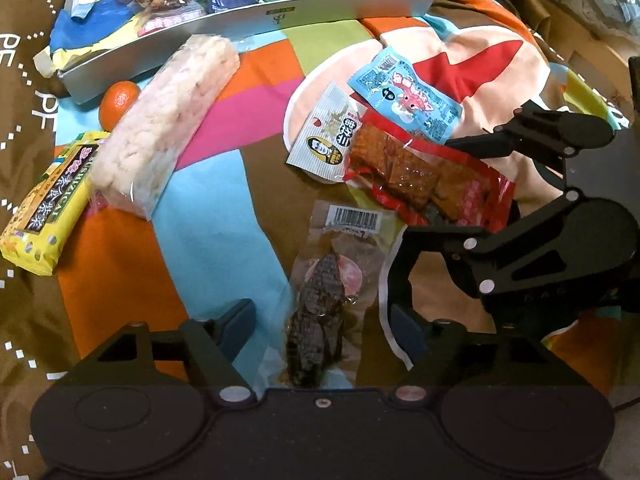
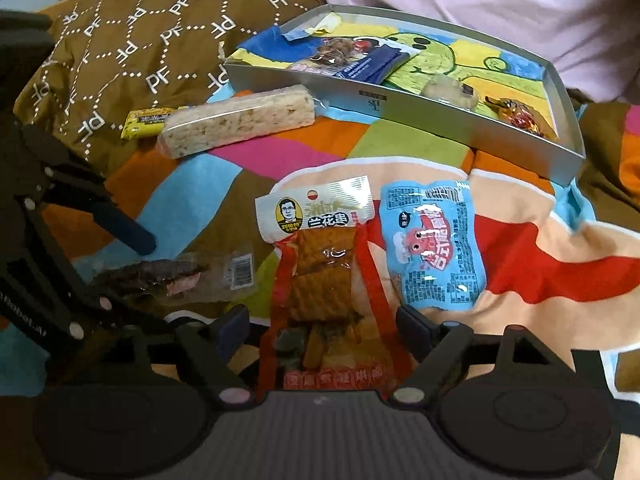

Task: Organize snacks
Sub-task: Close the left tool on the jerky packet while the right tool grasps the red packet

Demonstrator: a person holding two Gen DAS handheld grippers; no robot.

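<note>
Patchwork bedspread (image 1: 248, 80), bright blocks of orange, pink, blue and brown cloth, soft and uneven; everything lies on it. No table here.

Shallow grey cardboard box (image 2: 460, 120) at the far side, lined with a cartoon sheet; a few snacks are already inside it. A judgement: this is where the loose packets are meant to go.

Long clear-wrapped pale rice-puff bar (image 1: 168, 120), lying just in front of the box, with a yellow printed snack packet (image 1: 44, 208) at its lower end and a small orange mandarin (image 1: 118, 102) tucked beside it.

Red-edged clear packet of brown dried tofu (image 2: 324, 272), white header card. The right gripper (image 2: 320, 326) straddles its lower half, jaws spread, pads standing clear on either side; nothing pinched.

Light blue foil packet with a red cartoon octopus (image 2: 432, 240), just beside the tofu packet and appearing to overlap its edge.

Narrow clear packet of dark dried meat with a barcode label (image 1: 332, 280). The left gripper (image 1: 320, 320) has it lying between its spread jaws, not gripped.

Risks, judged from here:
- Both packets are flat and slick on soft cloth; closing jaws may pinch the bedspread along with them or slide off.
- The two grippers sit close together; lifting at once could knock them into each other.
- Pulling the tofu packet may drag the blue one along.
</note>
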